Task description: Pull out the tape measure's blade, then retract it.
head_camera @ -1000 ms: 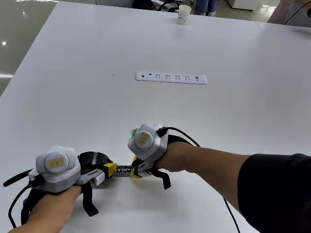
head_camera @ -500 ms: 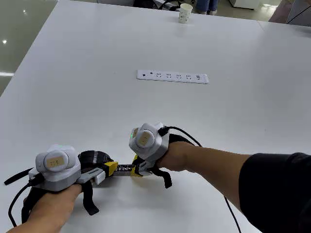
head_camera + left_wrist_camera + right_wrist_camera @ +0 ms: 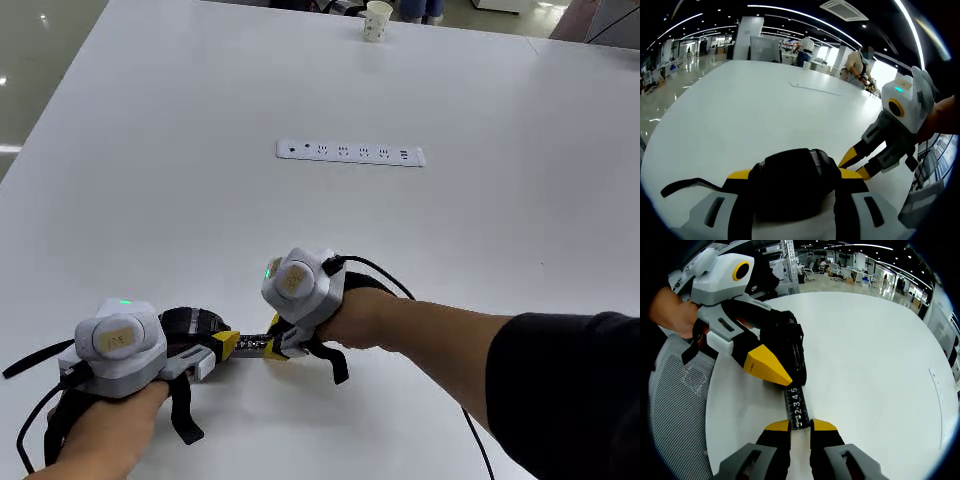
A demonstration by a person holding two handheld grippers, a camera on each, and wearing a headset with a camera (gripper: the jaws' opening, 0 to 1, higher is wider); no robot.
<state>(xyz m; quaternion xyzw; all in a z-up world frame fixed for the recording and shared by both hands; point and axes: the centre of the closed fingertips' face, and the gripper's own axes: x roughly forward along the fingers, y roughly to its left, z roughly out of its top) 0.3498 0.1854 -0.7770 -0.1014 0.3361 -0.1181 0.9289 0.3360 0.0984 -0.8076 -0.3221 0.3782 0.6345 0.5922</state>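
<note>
Head view, 7 o'clock: the left gripper (image 3: 222, 345) housing covers the near side of the tape measure case (image 3: 195, 322), and I cannot see the gripper's far jaw. The left hand (image 3: 100, 425) holding it is cut off by the bottom edge. At 6 o'clock, the blade (image 3: 252, 347) markings are too small to read, and the right gripper (image 3: 272, 350) housing hides where its jaws meet the blade.

Left gripper view: the case sits across the gap between the jaws and hides the blade's exit slot.

Right gripper view, 6 o'clock: the blade's end is buried between the closed jaw tips. At 10 o'clock, the left gripper's yellow fingertip (image 3: 767, 365) covers the case mouth.
</note>
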